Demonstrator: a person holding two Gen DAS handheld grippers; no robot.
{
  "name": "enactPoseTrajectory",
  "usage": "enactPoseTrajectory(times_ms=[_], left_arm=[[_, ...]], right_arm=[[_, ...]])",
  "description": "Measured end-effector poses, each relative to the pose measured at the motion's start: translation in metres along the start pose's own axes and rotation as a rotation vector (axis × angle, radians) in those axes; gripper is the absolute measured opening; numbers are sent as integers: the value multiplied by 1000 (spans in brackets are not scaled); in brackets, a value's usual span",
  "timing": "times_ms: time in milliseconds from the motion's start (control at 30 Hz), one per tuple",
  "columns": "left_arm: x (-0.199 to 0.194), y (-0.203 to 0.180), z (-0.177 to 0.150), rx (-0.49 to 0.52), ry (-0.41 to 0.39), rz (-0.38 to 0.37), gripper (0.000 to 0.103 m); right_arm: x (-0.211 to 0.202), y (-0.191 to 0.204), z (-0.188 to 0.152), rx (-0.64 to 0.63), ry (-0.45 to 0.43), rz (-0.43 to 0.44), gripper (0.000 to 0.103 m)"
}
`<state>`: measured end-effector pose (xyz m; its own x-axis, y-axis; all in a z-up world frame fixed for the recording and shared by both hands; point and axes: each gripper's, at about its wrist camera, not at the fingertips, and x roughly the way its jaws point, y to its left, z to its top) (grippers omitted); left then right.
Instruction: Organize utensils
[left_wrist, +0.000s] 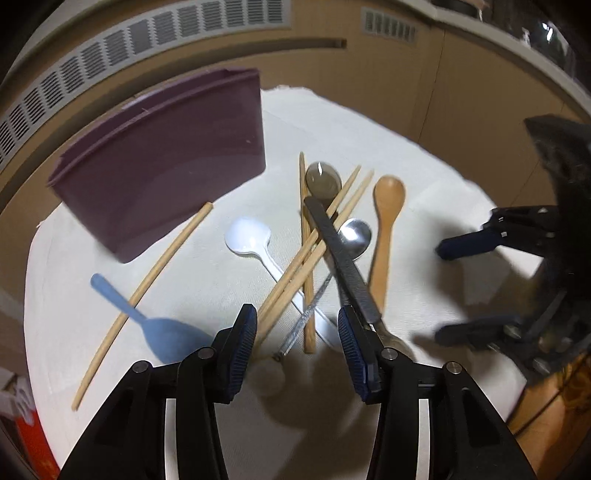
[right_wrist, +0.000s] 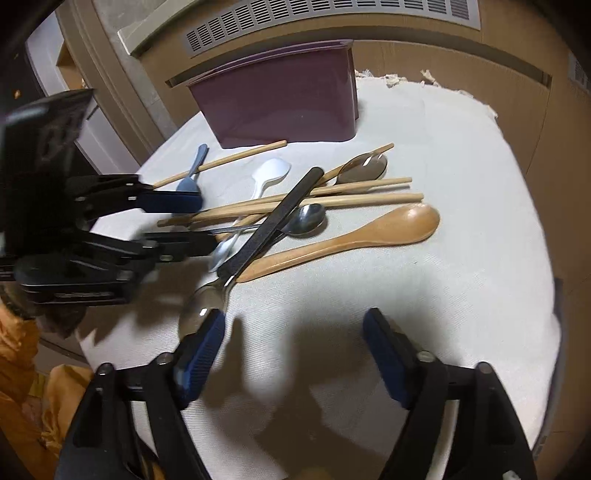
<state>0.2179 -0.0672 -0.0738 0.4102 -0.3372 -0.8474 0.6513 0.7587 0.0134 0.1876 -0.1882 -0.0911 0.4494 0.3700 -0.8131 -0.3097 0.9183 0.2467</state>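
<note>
White cloth (right_wrist: 461, 177) covers the whole work surface; my purple bin (left_wrist: 166, 166) sits in the upper left of the left wrist view, top centre of the right wrist view, standing upright at the cloth's far edge; I cannot see inside it. The utensil pile lies centre frame in both views, just in front of the bin: crossed wooden chopsticks (right_wrist: 332, 201), a wooden spoon (right_wrist: 369, 230) alone on the near side, a black-handled spoon (right_wrist: 273, 218) laid diagonally over the chopsticks, a small steel spoon (right_wrist: 308, 219), a white plastic spoon (left_wrist: 247, 236), a translucent brown spoon (left_wrist: 323, 179). One stray chopstick (left_wrist: 147, 288) crosses a blue spoon (left_wrist: 162, 334) at lower left of the left view. My left gripper (left_wrist: 297, 341) hangs wide apart, empty, its fingers straddling the near ends of the chopsticks and handles. My right gripper (right_wrist: 293, 354) also gapes wide, empty, over bare cloth, with one pad beside the black-handled spoon's bowl. Judgement: sorting barely begun, first pick in hand. Next move calls for lowering the left tool onto one item only, likely the topmost black-handled spoon, since anything beneath would drag the pile.
</note>
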Motion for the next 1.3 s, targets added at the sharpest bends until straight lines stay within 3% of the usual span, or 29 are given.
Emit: enactPoseTrajectory(times_ms=[133, 267, 433, 567, 700, 800, 900, 1000, 1100, 1300], left_arm=[[13, 9, 7, -41, 38, -14, 47], [14, 13, 9, -80, 32, -33, 28], [5, 12, 3, -102, 4, -40, 12], [-12, 18, -3, -152, -56, -55, 7], [-32, 24, -10, -192, -107, -39, 7], [-44, 31, -18, -222, -123, -27, 6], [-49, 36, -30, -253, -104, -21, 6], [-52, 38, -45, -269, -75, -14, 6], [-51, 40, -59, -300, -59, 16, 6], [-46, 51, -78, -370, -29, 7, 6]], right_arm=[[3, 0, -3, 24, 4, 77, 103], [3, -1, -4, 70, 1, 80, 103], [2, -4, -1, 128, 8, 92, 103], [6, 9, 0, 19, 38, 23, 103], [-3, 20, 10, -56, -58, -122, 102], [-6, 16, 28, -38, -110, -182, 86], [0, 4, 48, 22, -90, -200, 65], [10, 0, 59, 47, -78, -243, 55], [26, 14, 62, 25, -46, -229, 29], [51, 37, 64, 30, -13, -204, 22]])
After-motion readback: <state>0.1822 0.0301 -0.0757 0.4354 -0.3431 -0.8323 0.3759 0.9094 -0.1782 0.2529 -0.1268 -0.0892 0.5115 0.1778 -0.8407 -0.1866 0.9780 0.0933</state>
